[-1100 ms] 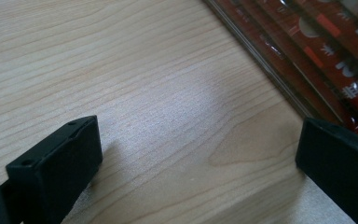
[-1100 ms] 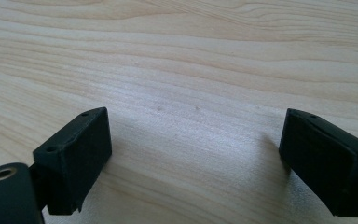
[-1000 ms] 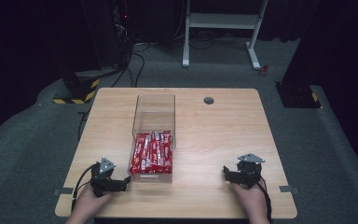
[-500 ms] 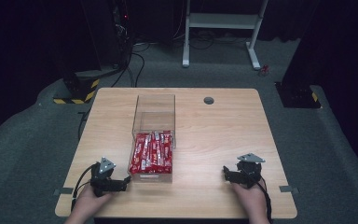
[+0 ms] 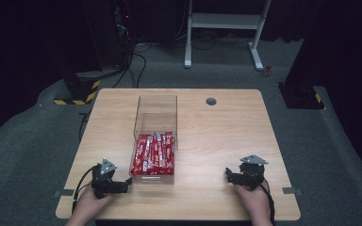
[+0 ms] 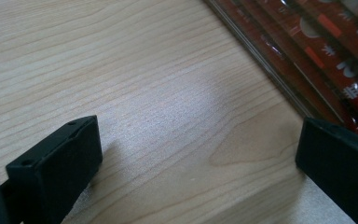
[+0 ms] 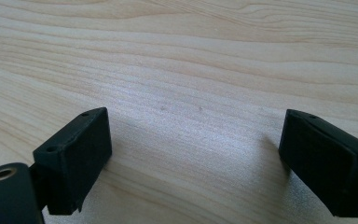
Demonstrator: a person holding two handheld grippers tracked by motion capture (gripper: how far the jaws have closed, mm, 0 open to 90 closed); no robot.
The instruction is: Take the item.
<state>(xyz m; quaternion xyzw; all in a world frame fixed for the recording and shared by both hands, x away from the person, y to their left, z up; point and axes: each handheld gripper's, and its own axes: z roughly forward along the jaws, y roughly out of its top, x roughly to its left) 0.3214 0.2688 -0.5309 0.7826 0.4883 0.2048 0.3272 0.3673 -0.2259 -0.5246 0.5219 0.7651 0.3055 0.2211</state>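
A clear plastic box (image 5: 155, 137) stands on the wooden table (image 5: 217, 136), its near half holding several red snack packets (image 5: 153, 152). My left gripper (image 5: 125, 181) rests on the table just left of the box's near corner, held in a hand, jaws wide apart with bare wood between them. The left gripper view shows the box wall and red packets (image 6: 317, 42) at the upper right. My right gripper (image 5: 230, 175) rests near the front right of the table, also open over bare wood (image 7: 196, 112).
A small dark round hole (image 5: 211, 101) sits near the table's far edge. Grey carpet surrounds the table, with cables and a black-and-yellow base (image 5: 78, 89) at the back left, a white frame (image 5: 224, 21) behind, and a dark stand (image 5: 301, 96) at the right.
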